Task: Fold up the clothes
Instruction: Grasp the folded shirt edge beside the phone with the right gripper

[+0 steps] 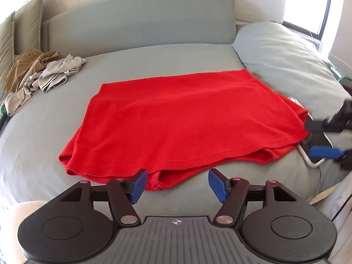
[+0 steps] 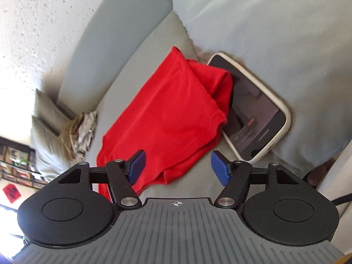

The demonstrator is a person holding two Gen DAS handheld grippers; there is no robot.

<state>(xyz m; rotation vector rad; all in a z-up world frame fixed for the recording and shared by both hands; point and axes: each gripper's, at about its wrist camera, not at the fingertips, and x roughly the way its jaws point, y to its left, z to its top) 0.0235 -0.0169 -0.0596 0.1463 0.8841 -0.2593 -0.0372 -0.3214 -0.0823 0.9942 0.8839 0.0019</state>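
- Red garment lies flat on the grey bed, already doubled into a rough rectangle; layered hems show along the near edge.
- Its right side overlaps a phone in a pale case, which rests against the pillow.
- Left gripper: jaws wide apart, holding nothing, hovering just short of the near hem.
- Right gripper: jaws likewise spread, empty, near the garment's right corner.
- Handling, as judged: light knit, soft and limp; it will sag and drape from any grip, with no stiffness to hold a crease. Not slippery, not fragile.
- Best hold, as judged: pinch all layers together at the corners or along a hem, one gripper to each end, so the stack lifts evenly.
- Watch the phone under the right edge; it may drag along.
- Crumpled tan and grey clothes sit heaped at the bed's far left.
- This fits either a half-folded or a finished garment.
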